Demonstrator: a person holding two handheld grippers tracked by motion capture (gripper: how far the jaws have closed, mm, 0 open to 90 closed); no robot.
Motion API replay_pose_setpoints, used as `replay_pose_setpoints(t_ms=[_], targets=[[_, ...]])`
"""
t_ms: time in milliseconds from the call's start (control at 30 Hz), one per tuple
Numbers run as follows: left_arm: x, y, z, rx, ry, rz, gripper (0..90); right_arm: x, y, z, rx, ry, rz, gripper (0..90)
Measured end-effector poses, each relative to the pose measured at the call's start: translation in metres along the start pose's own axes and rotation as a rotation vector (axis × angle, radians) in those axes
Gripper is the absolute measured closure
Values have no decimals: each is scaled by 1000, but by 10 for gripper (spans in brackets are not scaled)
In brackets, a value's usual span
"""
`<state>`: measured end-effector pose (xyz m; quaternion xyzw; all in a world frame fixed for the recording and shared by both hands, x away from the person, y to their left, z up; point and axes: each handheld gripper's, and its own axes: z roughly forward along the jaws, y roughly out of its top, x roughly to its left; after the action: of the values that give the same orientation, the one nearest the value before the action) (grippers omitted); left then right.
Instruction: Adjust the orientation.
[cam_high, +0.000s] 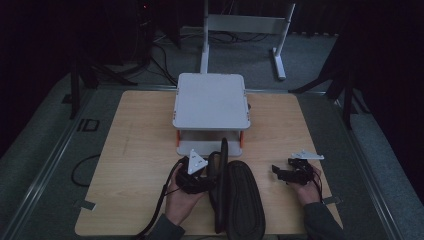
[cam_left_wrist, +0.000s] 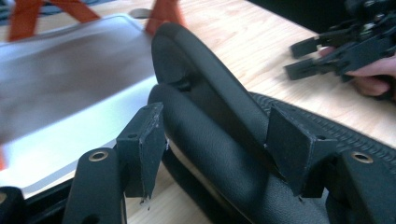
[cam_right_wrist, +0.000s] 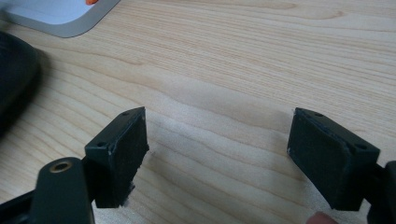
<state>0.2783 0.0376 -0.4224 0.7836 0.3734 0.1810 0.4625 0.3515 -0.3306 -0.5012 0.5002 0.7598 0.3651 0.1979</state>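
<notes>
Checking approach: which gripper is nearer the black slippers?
Left. The left gripper has its jaws around an upright slipper; the right gripper sits apart over bare table.

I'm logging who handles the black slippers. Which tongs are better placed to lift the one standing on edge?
The left tongs: their jaws are open around the upright slipper, ready to close. The right tongs hang open over bare table, off to the side of the flat slipper.

Both my grippers are black: the left gripper has blocky, scuffed rubber pads and brass-ringed screw holes, and the right gripper matches it. Each carries a grey triangular plate and trails a black cable. My sleeves are dark grey.
</notes>
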Motion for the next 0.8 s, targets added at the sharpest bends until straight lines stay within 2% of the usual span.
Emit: replay_pose_setpoints(t_ms=[100,200,267,300,367,433,500,667,800], targets=[[-7,2,8,-7,-36,-8,372,0,0,0,0,1,1,198],[-13,2,17,-1,-69,-36,372,0,0,0,0,1,1,198],[-19,2,23,32,-88,-37,386,0,0,0,0,2,2,198],[-22,1,27,58,-98,-30,408,0,0,0,0,2,1,198],[-29,-2,36,113,-84,6,441,0,0,0,0,2,1,198],[-33,-7,40,143,-72,37,446,-1,0,0,0,3,2,198],[-33,-8,40,141,-70,40,432,-1,0,0,-1,4,3,198],[-21,-7,17,65,-42,43,408,-1,0,0,-1,5,3,198],[-7,-5,2,15,-1,41,404,0,0,0,0,2,0,198]])
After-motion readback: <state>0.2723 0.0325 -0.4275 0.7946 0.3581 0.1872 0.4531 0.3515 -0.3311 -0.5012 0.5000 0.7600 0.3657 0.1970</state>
